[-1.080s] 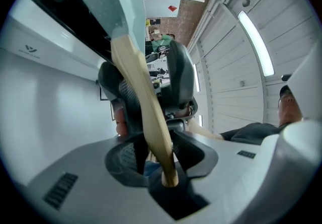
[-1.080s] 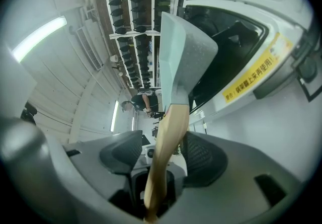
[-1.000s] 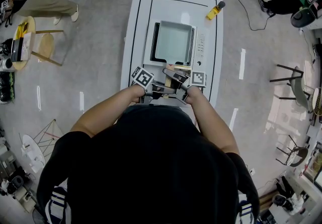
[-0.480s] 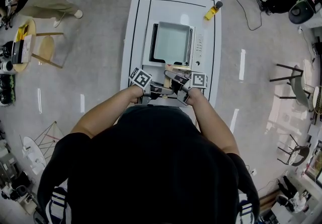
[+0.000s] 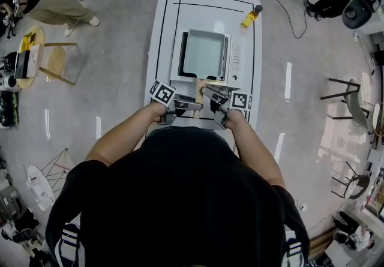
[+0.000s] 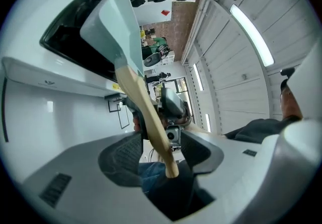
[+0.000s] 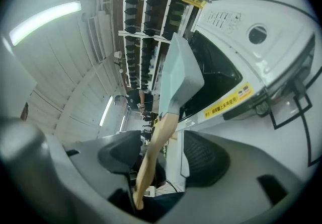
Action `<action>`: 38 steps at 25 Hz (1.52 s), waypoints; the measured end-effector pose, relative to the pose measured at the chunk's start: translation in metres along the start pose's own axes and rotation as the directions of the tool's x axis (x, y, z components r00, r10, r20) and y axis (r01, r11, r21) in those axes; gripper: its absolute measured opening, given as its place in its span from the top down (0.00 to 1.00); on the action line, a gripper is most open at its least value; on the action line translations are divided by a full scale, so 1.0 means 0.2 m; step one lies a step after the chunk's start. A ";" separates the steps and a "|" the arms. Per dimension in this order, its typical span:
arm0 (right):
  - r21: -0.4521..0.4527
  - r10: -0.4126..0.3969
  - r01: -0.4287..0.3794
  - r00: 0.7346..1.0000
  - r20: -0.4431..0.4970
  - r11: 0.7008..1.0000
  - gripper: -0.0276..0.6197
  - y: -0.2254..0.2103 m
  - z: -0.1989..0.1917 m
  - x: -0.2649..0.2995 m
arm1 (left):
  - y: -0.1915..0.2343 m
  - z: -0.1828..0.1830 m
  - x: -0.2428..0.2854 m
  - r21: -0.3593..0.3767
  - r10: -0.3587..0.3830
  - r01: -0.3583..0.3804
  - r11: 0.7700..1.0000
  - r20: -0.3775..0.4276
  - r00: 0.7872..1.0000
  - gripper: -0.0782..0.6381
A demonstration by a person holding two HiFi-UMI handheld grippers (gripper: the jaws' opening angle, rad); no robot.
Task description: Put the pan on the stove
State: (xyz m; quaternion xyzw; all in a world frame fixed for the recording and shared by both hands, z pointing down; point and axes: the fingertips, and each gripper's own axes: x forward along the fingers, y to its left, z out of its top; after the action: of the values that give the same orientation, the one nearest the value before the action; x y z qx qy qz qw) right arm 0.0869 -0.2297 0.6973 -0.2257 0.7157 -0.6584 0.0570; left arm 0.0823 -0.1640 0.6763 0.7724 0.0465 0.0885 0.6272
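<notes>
A square pale-green pan sits on the white stove, its wooden handle pointing toward me. In the head view my left gripper and right gripper flank the handle's end. The left gripper view shows the handle running between the pads without touching them; my left gripper is opening its jaws. In the right gripper view the handle lies loose in the gap of my right gripper, which stands open, with the pan and stove beyond.
The stove stands on a white table with black outline marks. A yellow tool lies at the table's far right corner. A wooden stool stands on the floor at the left, and people sit at the top corners.
Both grippers have spread their jaws off the wooden handle and drawn slightly apart. The pan stays where it was on the stove.
</notes>
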 end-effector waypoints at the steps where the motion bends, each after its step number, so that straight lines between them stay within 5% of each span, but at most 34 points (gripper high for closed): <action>1: -0.014 -0.010 0.010 1.000 0.005 1.000 0.56 0.00 0.01 -0.01 | 0.00 0.01 -0.02 0.012 0.009 -0.009 1.000 0.005 1.000 0.56; 11: -0.174 -0.145 0.153 0.988 0.055 0.973 0.56 -0.01 0.06 -0.10 | 0.06 0.08 -0.22 0.131 0.125 -0.137 0.982 0.093 0.988 0.56; 20: -0.260 -0.243 0.273 0.959 0.143 0.926 0.56 -0.04 0.13 -0.23 | 0.02 0.13 -0.28 0.292 0.220 -0.241 0.926 0.105 0.970 0.57; 24: -0.313 -0.274 0.318 0.945 0.178 0.895 0.58 -0.01 0.18 -0.27 | 0.00 0.21 -0.35 0.349 0.261 -0.313 0.883 0.188 0.947 0.60; 29: -0.362 -0.294 0.363 0.927 0.234 0.859 0.60 0.04 0.23 -0.30 | -0.02 0.32 -0.50 0.399 0.312 -0.436 0.807 0.339 0.887 0.63; 38: -0.439 -0.316 0.437 0.892 0.323 0.785 0.68 0.11 0.29 -0.35 | -0.02 0.35 -0.63 0.423 0.377 -0.545 0.724 0.418 0.826 0.67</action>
State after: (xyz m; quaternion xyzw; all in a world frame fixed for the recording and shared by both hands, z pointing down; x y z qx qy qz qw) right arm 0.1668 -0.2543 0.6531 -0.4471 0.7895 -0.4169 -0.0535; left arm -0.0271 -0.2534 0.6493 0.9039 -0.2239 0.1077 0.3481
